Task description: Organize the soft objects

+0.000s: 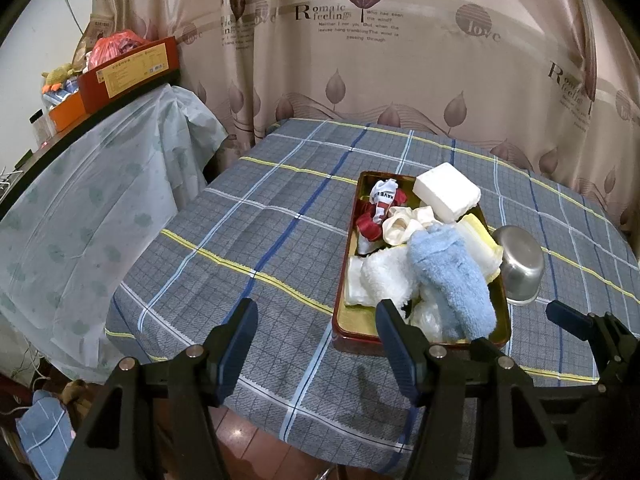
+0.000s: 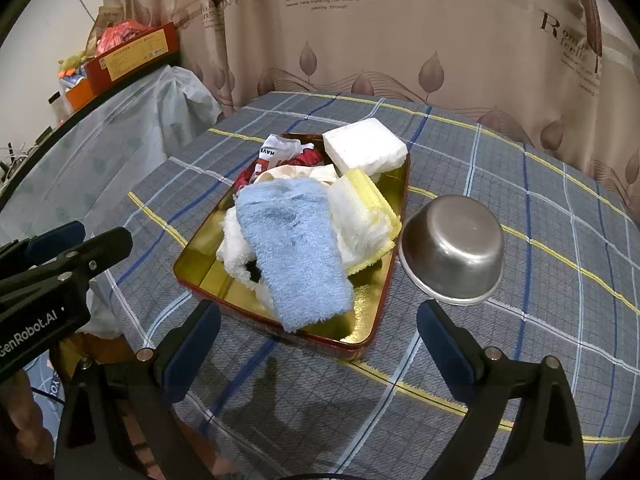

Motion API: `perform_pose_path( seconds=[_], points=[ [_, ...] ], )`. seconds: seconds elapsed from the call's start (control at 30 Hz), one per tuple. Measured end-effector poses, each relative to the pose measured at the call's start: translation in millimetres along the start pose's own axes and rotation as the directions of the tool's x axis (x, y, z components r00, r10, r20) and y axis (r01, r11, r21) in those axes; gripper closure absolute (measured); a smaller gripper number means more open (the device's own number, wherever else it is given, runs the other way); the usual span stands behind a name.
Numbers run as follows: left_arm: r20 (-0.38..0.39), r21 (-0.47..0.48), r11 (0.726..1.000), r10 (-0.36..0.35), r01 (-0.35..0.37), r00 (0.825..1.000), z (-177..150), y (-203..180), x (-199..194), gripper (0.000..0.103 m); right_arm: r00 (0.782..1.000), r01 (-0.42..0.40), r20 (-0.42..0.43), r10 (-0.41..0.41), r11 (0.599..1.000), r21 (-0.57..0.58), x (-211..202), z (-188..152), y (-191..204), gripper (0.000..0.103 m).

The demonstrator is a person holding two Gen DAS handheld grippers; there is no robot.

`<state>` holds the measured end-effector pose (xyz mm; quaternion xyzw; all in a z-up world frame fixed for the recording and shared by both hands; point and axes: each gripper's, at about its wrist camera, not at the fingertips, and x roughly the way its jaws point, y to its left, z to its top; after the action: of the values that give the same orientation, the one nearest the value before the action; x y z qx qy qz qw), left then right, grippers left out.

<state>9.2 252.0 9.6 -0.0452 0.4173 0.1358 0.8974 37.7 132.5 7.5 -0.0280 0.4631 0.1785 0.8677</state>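
Observation:
A red-rimmed tin tray [image 1: 339,292] with a gold inside sits on the checked tablecloth and holds a pile of soft things. A fluffy light-blue towel [image 1: 452,280] lies on top, over a white fleecy cloth [image 1: 384,276] and next to a yellow-edged cloth [image 1: 482,240]. At the far end are a red-and-white garment [image 1: 380,206], a cream cloth [image 1: 408,226] and a white block [image 1: 446,191]. My left gripper [image 1: 318,340] is open and empty, just left of the tray's near corner. My right gripper [image 2: 320,340] is open in front of the tray [image 2: 362,320], below the blue towel [image 2: 292,240].
An upturned steel bowl [image 2: 454,248] sits right of the tray. A side table under a plastic sheet [image 1: 100,184], bearing a red box [image 1: 128,70], stands to the left. A curtain [image 1: 360,60] hangs behind. The table's near edge drops to the floor [image 1: 248,440].

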Motion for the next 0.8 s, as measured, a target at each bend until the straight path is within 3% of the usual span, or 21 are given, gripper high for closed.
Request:
perform_pose_path(
  seconds=[0.8],
  points=[
    [0.005,0.018,1.000,-0.012,0.012,1.000,-0.7,-5.4,0.5,0.040,1.000,-0.004,-0.023,0.004,1.000,-0.012,2.3,-3.2,6.4,0.005]
  ],
)
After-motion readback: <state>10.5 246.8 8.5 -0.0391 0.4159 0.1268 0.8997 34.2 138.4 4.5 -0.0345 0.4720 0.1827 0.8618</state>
